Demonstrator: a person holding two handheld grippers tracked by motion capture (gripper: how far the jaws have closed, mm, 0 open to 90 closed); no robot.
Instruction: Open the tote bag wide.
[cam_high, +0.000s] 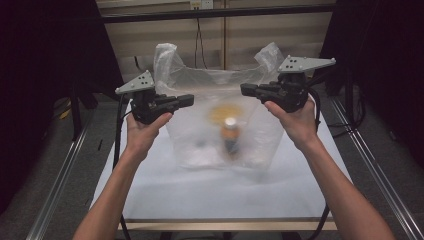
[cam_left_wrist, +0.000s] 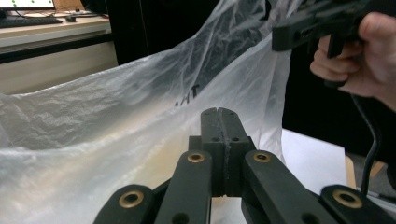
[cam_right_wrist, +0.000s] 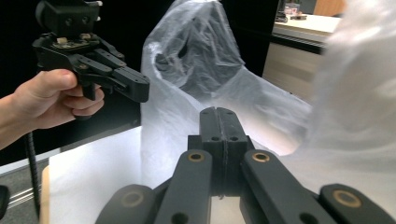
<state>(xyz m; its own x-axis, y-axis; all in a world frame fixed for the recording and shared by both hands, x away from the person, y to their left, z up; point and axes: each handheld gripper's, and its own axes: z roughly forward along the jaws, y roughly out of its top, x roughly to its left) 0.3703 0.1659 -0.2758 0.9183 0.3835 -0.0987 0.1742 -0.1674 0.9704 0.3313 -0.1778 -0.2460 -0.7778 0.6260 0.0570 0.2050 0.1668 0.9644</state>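
1. A thin clear plastic bag (cam_high: 220, 115) stands on the white counter (cam_high: 210, 185); inside it, low down, is a small bottle (cam_high: 230, 134) with a white cap, upright.
2. The left tongs (cam_high: 189, 101) and right tongs (cam_high: 245, 89) hang at the bag's top edge, one at each side, pointing at each other; the bag sits between them.
3. Both tongs are pressed together; I cannot tell if bag film is pinched inside.
4. The bottle is below both; the right hand (cam_high: 295, 117) looks a bit nearer.
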